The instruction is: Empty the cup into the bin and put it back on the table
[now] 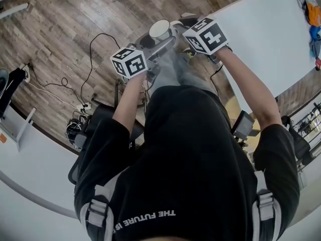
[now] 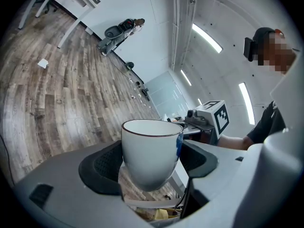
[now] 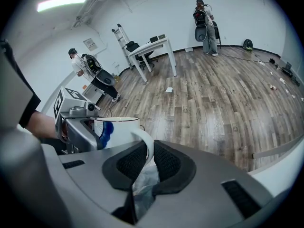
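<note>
Left claw (image 2: 150, 161) clasps the cup (image 2: 151, 144) round its body; my right claw (image 3: 148, 159) pinches its handle (image 3: 143, 137). It hangs upright, mouth up, between both, off the table (image 1: 261, 29); pouring means tipping it, I judge.

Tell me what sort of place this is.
Probably a sparse open office or lab workspace: a wide wood-plank floor, a white desk with office chairs beside it, and a stepladder leaning by the wall.
</note>
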The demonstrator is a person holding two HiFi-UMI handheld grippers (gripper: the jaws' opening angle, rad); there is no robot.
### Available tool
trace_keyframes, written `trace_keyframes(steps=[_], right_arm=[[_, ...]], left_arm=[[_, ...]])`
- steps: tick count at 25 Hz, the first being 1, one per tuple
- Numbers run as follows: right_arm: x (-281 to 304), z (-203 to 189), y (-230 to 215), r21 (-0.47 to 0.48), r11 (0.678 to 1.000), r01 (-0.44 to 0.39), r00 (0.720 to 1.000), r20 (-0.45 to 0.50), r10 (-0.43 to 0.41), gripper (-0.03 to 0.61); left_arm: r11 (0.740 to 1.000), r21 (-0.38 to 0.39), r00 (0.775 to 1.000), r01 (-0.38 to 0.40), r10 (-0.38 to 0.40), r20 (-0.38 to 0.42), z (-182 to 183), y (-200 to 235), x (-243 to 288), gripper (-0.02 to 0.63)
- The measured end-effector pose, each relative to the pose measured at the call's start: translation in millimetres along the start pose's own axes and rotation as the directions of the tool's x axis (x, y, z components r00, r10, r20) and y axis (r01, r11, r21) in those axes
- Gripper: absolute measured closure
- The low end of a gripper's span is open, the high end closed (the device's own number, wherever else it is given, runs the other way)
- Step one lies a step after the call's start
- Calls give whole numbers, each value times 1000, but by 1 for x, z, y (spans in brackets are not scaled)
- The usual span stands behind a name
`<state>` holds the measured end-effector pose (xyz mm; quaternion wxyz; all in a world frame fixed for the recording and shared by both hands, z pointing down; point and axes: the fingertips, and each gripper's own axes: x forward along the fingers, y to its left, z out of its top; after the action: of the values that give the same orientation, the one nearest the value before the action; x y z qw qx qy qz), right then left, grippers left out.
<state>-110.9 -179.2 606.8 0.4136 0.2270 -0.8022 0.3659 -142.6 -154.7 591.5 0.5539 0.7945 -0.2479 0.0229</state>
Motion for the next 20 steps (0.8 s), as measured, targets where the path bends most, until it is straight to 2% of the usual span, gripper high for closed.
trace_keyframes(steps=[4, 6, 8, 9, 10, 11, 12, 14, 15, 17, 20], right_arm=[[0, 2, -2, -10, 1000, 7, 1000, 11, -6, 525], [-5, 4, -2, -30, 999, 22, 999, 36, -21, 525], [-16, 15, -3, -86, 994, 62, 991, 121, -52, 525], [-26, 27, -2, -130, 986, 101, 977, 200, -73, 525], [-40, 43, 1, -177, 972, 152, 950, 299, -95, 525], [-58, 58, 6, -212, 955, 209, 908, 404, -109, 525], [-77, 72, 13, -231, 937, 262, 857, 503, -115, 525], [-109, 91, 25, -224, 915, 335, 751, 650, -115, 525], [-121, 96, 28, -211, 909, 359, 706, 698, -117, 525], [-140, 98, 27, -183, 898, 400, 644, 753, -133, 525], [-175, 83, 17, -111, 877, 467, 576, 791, -207, 525]], left_arm=[[1000, 12, 1000, -2, 2, 1, 1, 0, 2, 249], [998, 54, 1000, -11, 11, 2, 3, -5, 2, 249], [987, 156, 999, -33, 30, 23, 11, -14, 3, 249], [969, 240, 998, -52, 41, 49, 20, -21, 2, 249], [937, 342, 995, -76, 50, 85, 32, -33, -1, 249], [887, 450, 990, -103, 50, 129, 46, -48, -6, 249], [827, 548, 984, -128, 38, 173, 58, -65, -12, 249], [710, 685, 971, -162, -11, 240, 79, -96, -22, 249], [666, 727, 966, -169, -36, 257, 85, -108, -24, 249], [602, 781, 964, -165, -70, 257, 92, -126, -21, 249], [532, 842, 975, -94, -122, 186, 87, -155, -2, 249]])
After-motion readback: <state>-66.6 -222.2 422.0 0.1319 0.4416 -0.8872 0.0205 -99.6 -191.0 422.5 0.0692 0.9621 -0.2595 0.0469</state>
